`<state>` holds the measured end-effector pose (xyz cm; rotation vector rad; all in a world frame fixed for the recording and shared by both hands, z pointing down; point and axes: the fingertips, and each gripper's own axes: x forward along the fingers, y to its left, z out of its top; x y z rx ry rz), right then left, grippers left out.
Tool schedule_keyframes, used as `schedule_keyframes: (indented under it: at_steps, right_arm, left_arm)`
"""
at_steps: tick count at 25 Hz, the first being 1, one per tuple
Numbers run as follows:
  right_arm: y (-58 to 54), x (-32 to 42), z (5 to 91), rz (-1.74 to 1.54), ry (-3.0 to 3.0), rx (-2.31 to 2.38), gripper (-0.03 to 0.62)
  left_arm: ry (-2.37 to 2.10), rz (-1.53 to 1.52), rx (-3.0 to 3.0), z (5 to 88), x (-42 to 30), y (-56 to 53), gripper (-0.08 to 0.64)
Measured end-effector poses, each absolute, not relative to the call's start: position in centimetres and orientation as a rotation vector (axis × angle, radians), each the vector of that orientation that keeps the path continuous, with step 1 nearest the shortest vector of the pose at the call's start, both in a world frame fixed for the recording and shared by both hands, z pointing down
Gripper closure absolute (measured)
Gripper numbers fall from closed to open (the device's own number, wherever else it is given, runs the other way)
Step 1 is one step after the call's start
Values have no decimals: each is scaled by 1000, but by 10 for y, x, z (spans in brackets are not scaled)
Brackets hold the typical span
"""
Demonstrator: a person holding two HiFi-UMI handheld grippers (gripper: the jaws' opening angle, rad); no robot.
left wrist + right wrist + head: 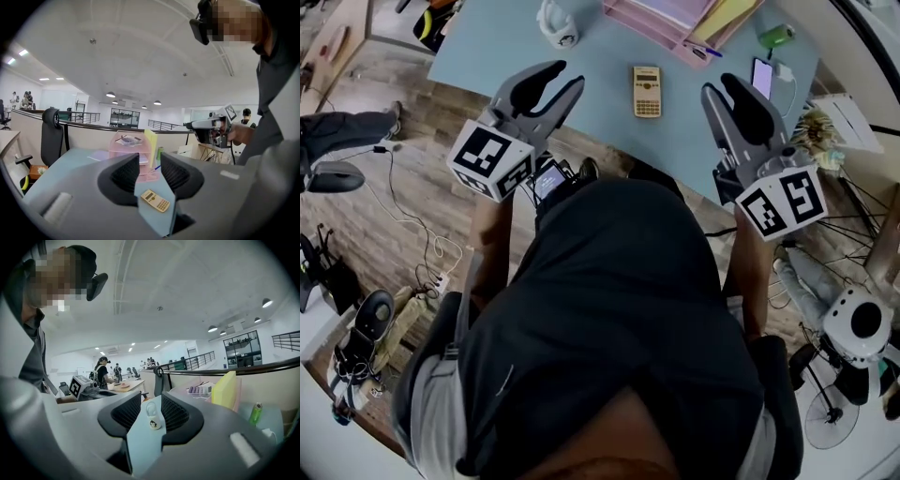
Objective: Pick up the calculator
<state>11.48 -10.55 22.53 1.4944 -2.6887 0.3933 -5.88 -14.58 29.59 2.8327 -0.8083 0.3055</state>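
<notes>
Holds left gripper [563,77] and right gripper [723,86] at table [506,47] edge, jaws apart, nothing gripped. Shows calculator [647,91] flat on table, untouched.

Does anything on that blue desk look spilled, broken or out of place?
Nothing stands out. The calculator lies flat on the desk, the mug stands upright, and nothing is spilled.

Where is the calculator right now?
In the head view the calculator lies on the blue table, between the left tongs and right tongs, near the pink tray.
</notes>
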Motion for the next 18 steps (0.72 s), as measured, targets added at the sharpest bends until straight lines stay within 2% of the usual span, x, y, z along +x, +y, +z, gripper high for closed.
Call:
schedule_keyframes:
  at_steps: [18]
  right_arm:
    - [-195,147,341,739,-2624,1322,476]
  left_arm:
    - [-805,438,2579,406,-8,-198,414]
